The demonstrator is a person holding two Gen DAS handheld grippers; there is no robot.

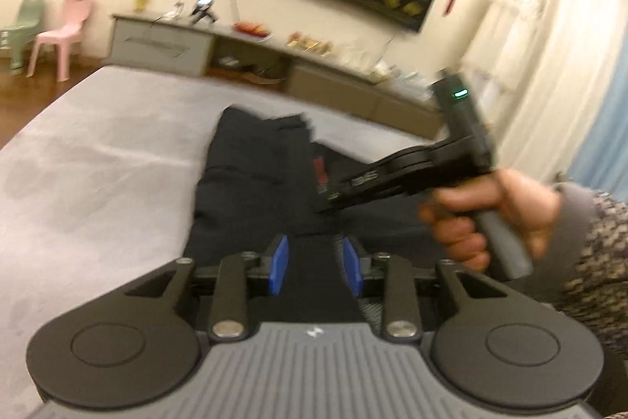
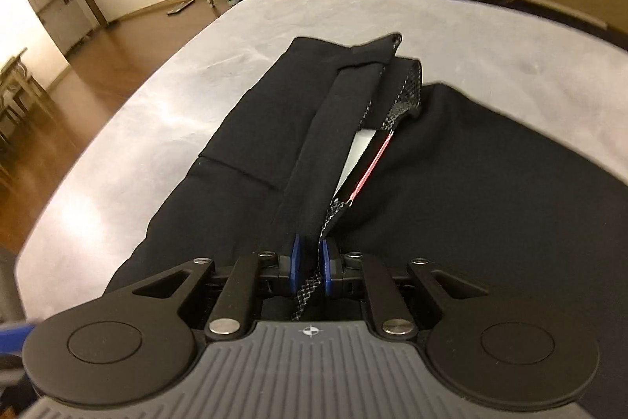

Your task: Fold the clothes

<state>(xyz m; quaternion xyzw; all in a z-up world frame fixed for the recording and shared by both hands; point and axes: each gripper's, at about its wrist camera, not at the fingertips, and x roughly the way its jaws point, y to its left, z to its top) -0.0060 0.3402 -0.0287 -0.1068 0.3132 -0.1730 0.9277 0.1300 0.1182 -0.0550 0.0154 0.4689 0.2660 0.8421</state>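
Left wrist view: the left gripper sits low in the frame with its blue pads a modest way apart and nothing pinched between them; dark cloth lies under the gap. The black garment stretches up the middle of the frame across the grey bed. At right centre a hand holds the right gripper, its tips down at the cloth; blur hides how its jaws stand from here. Pale lettering on that gripper's arm is too smeared to read. A red patch on the garment, just left of those tips, may be a label; no words are legible.

Right wrist view: the right gripper has its pads nearly together, clamped on a raised edge of the garment with a speckled grey lining. The fold rises from the pads toward the upper middle, and a white and red tag shows in the opening, edge-on and unreadable. The garment covers the centre and right of the bed.

I judge this an early fold: one edge is picked up, the other gripper free. Next, the left gripper needs its own hold further along that edge, so both can carry the flap across evenly.
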